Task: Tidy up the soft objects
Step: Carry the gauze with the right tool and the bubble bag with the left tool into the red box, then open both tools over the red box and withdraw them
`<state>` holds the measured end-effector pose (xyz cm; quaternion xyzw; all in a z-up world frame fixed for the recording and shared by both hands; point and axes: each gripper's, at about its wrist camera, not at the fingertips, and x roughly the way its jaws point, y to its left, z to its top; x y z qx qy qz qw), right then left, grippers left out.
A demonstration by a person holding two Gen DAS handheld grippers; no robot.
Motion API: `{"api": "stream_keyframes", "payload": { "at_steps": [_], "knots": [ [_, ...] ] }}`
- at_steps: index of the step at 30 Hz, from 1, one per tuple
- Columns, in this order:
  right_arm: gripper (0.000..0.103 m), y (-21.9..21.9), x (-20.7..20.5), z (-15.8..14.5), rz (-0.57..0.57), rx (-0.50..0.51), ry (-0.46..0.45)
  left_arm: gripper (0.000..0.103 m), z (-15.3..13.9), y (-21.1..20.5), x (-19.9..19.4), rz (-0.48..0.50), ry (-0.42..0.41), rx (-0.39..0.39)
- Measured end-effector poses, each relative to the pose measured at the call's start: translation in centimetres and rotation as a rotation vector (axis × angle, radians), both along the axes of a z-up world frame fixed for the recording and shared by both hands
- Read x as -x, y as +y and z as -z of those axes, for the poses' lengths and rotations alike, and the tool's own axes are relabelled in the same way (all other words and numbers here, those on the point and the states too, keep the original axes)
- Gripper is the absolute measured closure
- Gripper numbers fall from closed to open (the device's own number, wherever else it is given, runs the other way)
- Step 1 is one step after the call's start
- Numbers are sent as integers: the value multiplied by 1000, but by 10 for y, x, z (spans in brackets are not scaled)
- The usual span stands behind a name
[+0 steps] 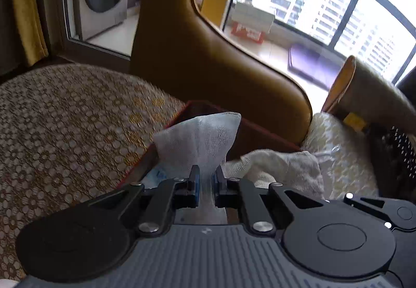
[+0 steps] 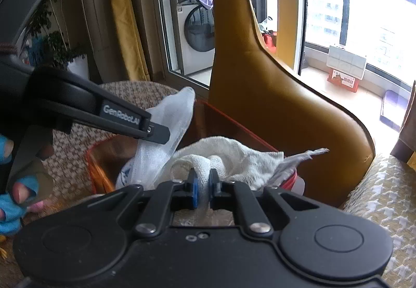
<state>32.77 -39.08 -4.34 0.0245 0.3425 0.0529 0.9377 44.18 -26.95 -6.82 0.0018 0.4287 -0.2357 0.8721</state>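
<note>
A white mesh cloth (image 1: 200, 137) is pinched in my left gripper (image 1: 206, 173), which is shut on it above a red-rimmed box (image 1: 262, 129) on the sofa seat. The same cloth (image 2: 176, 108) shows in the right wrist view, hanging from the left gripper (image 2: 156, 132) over the box (image 2: 234, 127). My right gripper (image 2: 202, 179) is shut on a cream knitted cloth (image 2: 234, 155) that drapes over the box opening. That cream cloth (image 1: 275, 166) lies to the right in the left wrist view.
A mustard leather sofa arm (image 2: 273, 85) rises right behind the box. Patterned seat covers (image 1: 65, 119) lie left and right (image 2: 384, 197). A person's hand in a blue fingerless glove (image 2: 15, 197) holds the left tool. A washing machine (image 2: 192, 36) stands beyond glass doors.
</note>
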Motion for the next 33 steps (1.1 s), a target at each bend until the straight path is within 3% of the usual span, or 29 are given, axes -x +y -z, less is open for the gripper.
{"api": "stream_keyframes", "payload": {
  "at_steps": [4,8,16,19,21,22,30,33],
  "knots": [
    [85,3,-2,6,-24,14,28,93,11,-7,-4,11,43,-36],
    [82,7,-3,6,-49,35,39,93,17,-9,-7,2,63,-47],
    [59,16,-3,7,-88,72,53,90,28,-12,-13,2,85,-74],
    [56,17,-5,6,-101,77,60,75,30,-12,-14,3,90,-63],
    [55,17,-6,5,-107,80,65,42,32,-12,-15,10,93,-59],
    [53,18,-6,5,-113,83,69,38,33,-11,-16,9,94,-59],
    [38,14,-6,2,-121,77,56,37,29,0,-11,22,76,-38],
    [24,13,2,-5,-120,57,35,31,21,7,-6,15,77,-18]
  ]
}}
